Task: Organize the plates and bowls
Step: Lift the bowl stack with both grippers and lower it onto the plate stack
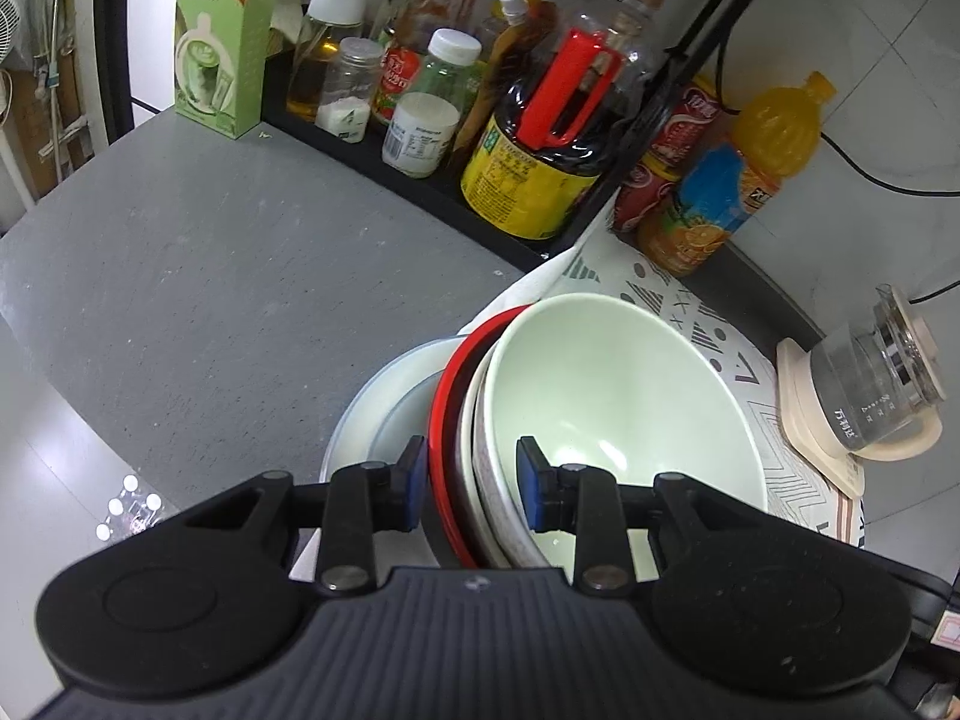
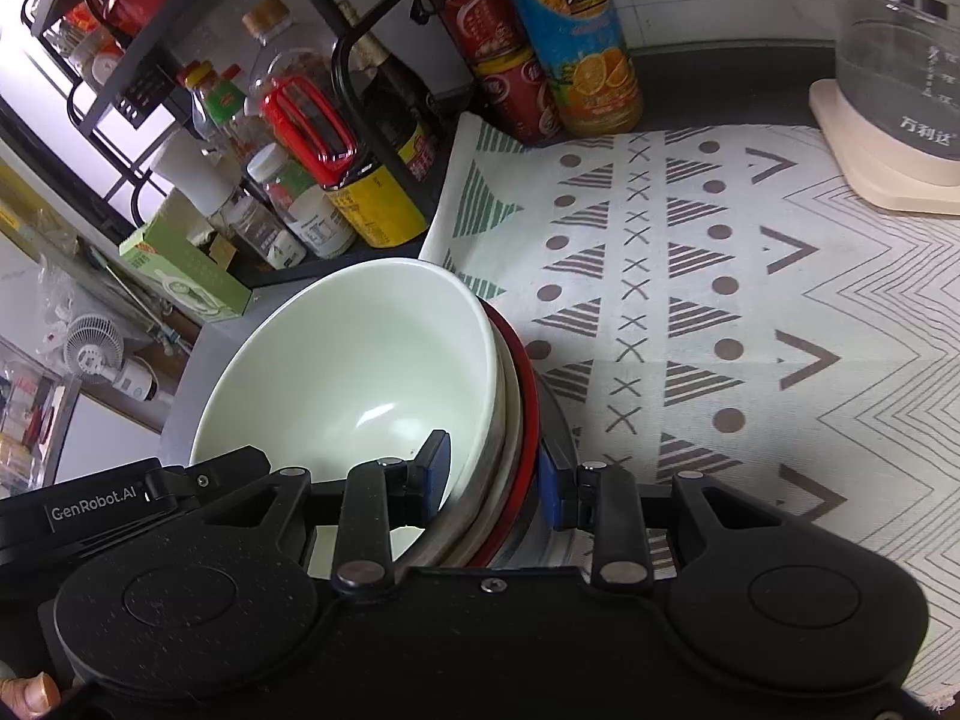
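A pale green bowl (image 1: 612,384) (image 2: 348,360) sits nested on top of a whitish bowl and a red bowl (image 1: 444,396) (image 2: 528,384). Under them shows a grey-white plate (image 1: 366,414) (image 2: 561,432). My left gripper (image 1: 472,471) is shut on the left side of the stack, one blue pad inside the green bowl and the other outside the red rim. My right gripper (image 2: 493,477) clamps the opposite side the same way. Whether the plate is lifted with the bowls I cannot tell.
A patterned cloth (image 1: 720,330) (image 2: 720,300) covers the right of the grey counter (image 1: 210,270). A black rack of bottles (image 1: 540,138) (image 2: 360,180), a green box (image 1: 219,42), drink bottles (image 2: 576,42) and a glass kettle (image 1: 876,384) (image 2: 900,60) stand behind.
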A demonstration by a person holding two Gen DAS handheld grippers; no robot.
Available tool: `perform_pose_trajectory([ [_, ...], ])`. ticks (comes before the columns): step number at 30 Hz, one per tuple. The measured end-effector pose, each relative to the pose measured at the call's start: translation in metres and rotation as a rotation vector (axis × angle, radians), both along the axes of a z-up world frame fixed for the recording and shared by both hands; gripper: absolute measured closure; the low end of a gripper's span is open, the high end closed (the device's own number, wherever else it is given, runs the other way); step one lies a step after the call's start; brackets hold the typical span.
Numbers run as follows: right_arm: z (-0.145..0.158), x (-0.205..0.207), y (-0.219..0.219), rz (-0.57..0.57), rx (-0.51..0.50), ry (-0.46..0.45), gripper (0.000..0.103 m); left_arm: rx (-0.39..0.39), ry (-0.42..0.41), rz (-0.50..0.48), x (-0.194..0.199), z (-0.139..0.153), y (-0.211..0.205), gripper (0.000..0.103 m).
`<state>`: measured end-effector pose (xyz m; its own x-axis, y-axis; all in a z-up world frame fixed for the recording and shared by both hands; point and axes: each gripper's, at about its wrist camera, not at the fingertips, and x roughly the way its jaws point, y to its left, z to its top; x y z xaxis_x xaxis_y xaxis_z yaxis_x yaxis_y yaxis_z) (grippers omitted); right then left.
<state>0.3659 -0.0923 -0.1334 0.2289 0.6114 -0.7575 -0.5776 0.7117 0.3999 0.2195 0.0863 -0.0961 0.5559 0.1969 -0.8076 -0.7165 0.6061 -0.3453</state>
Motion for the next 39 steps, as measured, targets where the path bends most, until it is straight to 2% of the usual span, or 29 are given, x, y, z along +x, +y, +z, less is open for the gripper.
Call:
perform_pose_trajectory([
  [4, 0.001, -0.002, 0.005, 0.01, -0.003, -0.005, 0.073, -0.02, 0.014, 0.011, -0.001, -0.006, 0.005, 0.074],
  [7, 0.001, -0.004, 0.006, 0.022, -0.001, -0.009, 0.073, -0.032, -0.009, 0.011, -0.005, -0.006, 0.008, 0.074],
  [18, 0.0, -0.005, 0.004, -0.005, 0.008, -0.009, 0.073, -0.05, -0.005, 0.015, -0.008, -0.007, 0.007, 0.074],
  [21, 0.002, -0.006, -0.002, -0.025, 0.014, -0.006, 0.072, -0.031, 0.001, 0.017, -0.01, -0.001, 0.004, 0.068],
  [22, 0.006, -0.007, -0.005, -0.036, 0.017, -0.02, 0.071, -0.022, 0.0, 0.011, -0.011, 0.002, 0.002, 0.06],
  [23, 0.01, -0.007, -0.008, -0.041, 0.02, -0.036, 0.068, -0.013, 0.003, 0.011, -0.011, 0.005, 0.001, 0.055],
  [24, 0.014, -0.008, -0.012, -0.047, 0.023, -0.05, 0.065, 0.0, 0.007, 0.016, -0.012, 0.008, -0.001, 0.042],
  [25, 0.019, -0.009, -0.016, -0.056, 0.029, -0.064, 0.054, 0.016, 0.007, 0.021, -0.013, 0.011, -0.003, 0.032],
  [26, 0.022, -0.009, -0.02, -0.07, 0.033, -0.077, 0.048, 0.033, 0.002, 0.022, -0.014, 0.015, -0.006, 0.029],
  [27, 0.026, -0.01, -0.025, -0.088, 0.034, -0.089, 0.036, 0.047, -0.007, 0.019, -0.015, 0.019, -0.008, 0.026],
  [28, 0.029, -0.011, -0.03, -0.107, 0.034, -0.101, 0.026, 0.057, -0.015, 0.012, -0.016, 0.022, -0.011, 0.025],
  [31, 0.036, -0.015, -0.046, -0.148, 0.041, -0.127, 0.015, 0.066, -0.017, -0.021, -0.016, 0.031, -0.018, 0.021],
  [35, 0.042, -0.021, -0.069, -0.206, 0.052, -0.153, 0.006, 0.106, -0.006, -0.059, -0.017, 0.041, -0.03, 0.019],
  [39, 0.047, -0.027, -0.089, -0.257, 0.061, -0.183, 0.004, 0.111, 0.001, -0.101, -0.017, 0.046, -0.041, 0.018],
])
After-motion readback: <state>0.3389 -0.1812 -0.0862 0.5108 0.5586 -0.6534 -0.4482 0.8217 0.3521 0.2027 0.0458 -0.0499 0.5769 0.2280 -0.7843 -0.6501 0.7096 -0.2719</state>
